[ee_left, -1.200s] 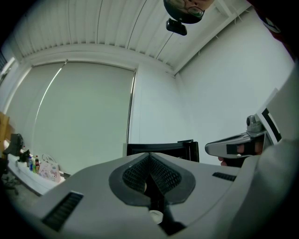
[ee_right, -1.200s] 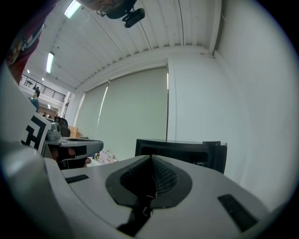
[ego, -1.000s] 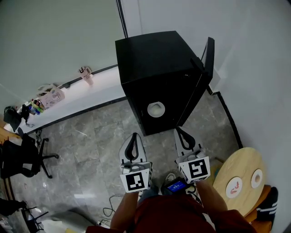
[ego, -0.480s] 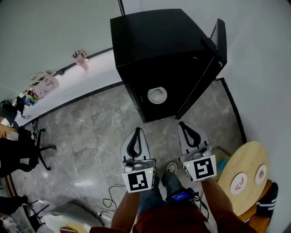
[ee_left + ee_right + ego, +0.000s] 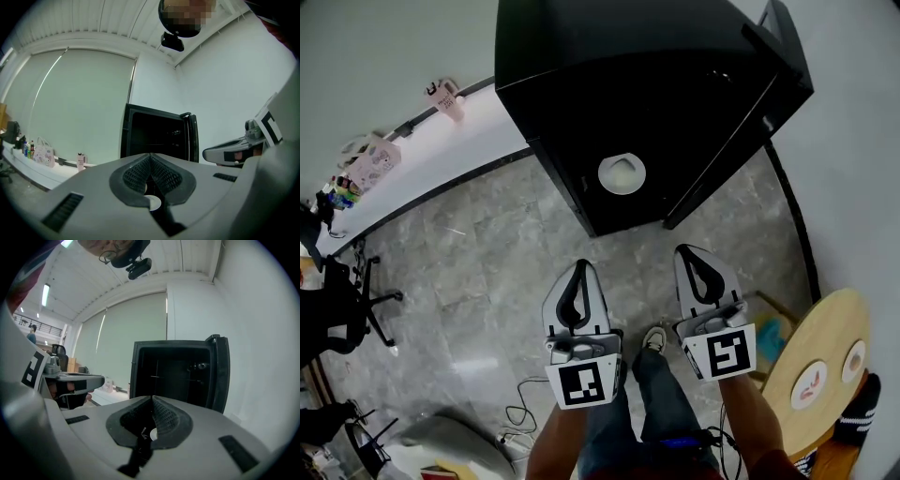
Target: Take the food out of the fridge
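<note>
A black fridge (image 5: 609, 66) stands on the floor with its door (image 5: 741, 141) swung open to the right. Low in its dark inside lies a white round dish (image 5: 622, 174); I cannot tell what is in it. My left gripper (image 5: 580, 265) and right gripper (image 5: 686, 249) hang side by side before the opening, well short of it, both shut and empty. In the left gripper view the closed pads (image 5: 140, 171) frame the fridge (image 5: 157, 136) and the dish (image 5: 152, 202). The right gripper view shows the same fridge (image 5: 176, 371) past its shut tips (image 5: 152, 398).
A round wooden table (image 5: 811, 361) with small white dishes stands at the right. Along the left wall runs a white ledge (image 5: 422, 159) with a pink cup (image 5: 445, 94). An office chair (image 5: 337, 309) and floor cables (image 5: 520, 412) lie left. The person's shoe (image 5: 654, 339) shows below.
Both grippers have sunk side by side in front of the fridge, still shut. The fridge now fills more of the head view and sits higher in it.
</note>
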The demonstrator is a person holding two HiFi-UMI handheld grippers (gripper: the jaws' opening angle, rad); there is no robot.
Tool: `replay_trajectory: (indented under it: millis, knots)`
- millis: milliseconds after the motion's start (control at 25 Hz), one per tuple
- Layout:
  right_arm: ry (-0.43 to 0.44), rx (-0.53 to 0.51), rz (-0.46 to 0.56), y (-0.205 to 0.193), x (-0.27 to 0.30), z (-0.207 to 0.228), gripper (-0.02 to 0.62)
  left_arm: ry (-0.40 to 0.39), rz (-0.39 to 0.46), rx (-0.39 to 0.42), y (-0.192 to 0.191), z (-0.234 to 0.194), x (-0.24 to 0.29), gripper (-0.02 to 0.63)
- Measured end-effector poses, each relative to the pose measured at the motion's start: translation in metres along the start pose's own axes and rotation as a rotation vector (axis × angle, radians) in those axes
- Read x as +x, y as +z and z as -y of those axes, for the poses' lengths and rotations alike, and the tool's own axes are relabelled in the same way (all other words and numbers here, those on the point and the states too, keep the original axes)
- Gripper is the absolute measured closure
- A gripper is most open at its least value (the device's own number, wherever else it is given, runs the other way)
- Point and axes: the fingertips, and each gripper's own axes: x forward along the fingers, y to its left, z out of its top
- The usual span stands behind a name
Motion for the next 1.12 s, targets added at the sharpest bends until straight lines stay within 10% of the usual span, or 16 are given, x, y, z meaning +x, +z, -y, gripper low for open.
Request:
replay_trajectory:
  millis: [1120]
  knots:
    - [-0.028, 0.044, -0.001, -0.221, 0.092, -0.018, 0.572, 0.014, -0.050, 0.047, -0.229, -0.039, 0.045, 0.594]
